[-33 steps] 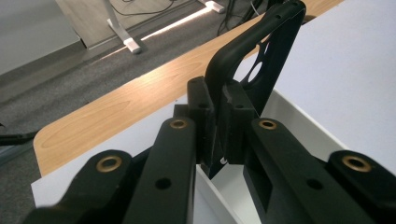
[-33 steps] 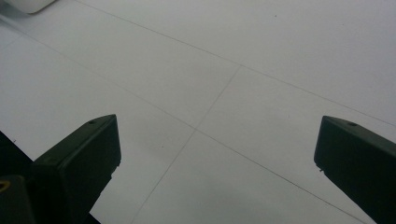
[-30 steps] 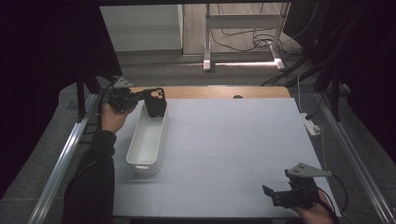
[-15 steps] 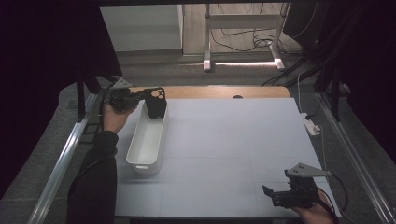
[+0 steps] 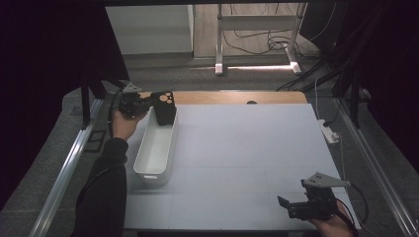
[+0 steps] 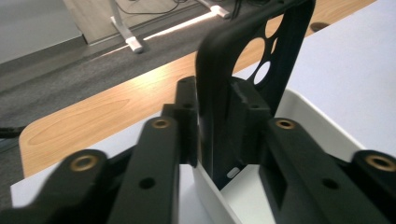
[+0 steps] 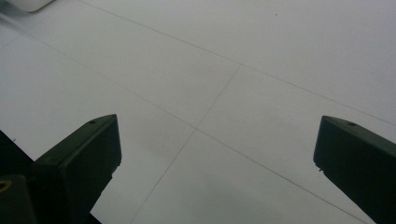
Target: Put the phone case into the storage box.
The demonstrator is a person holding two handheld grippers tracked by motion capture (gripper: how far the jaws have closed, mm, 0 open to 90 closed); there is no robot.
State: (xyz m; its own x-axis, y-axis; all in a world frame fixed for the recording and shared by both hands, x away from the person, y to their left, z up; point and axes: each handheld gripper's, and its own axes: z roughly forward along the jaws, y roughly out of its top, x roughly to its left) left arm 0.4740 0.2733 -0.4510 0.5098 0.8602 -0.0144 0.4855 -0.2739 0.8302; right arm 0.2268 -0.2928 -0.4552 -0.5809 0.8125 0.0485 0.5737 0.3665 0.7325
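Observation:
A black phone case [image 5: 164, 109] with round camera cut-outs stands upright at the far end of a white tray [image 5: 148, 170], its lower edge inside the tray. My left gripper [image 5: 154, 106] reaches it from the left. In the left gripper view the case [image 6: 219, 84] sits between the jaws of the left gripper [image 6: 212, 126], which have just been opening. A thin gap shows at the left pad, and the case leans on the other pad [image 6: 247, 112]. My right gripper [image 5: 284, 205] rests low near the table's front right corner, open [image 7: 217, 154] over the bare white surface.
The tray [image 6: 303, 112] lies lengthwise along the left side of the white table top [image 5: 247, 148]. A wooden strip [image 5: 232, 97] runs along the far edge. A white power strip [image 5: 330, 133] lies off the right edge. Metal rails [image 5: 69, 163] flank both sides.
The left hand and the phone case stay at the tray's far end with barely any shift. The right gripper has kept still.

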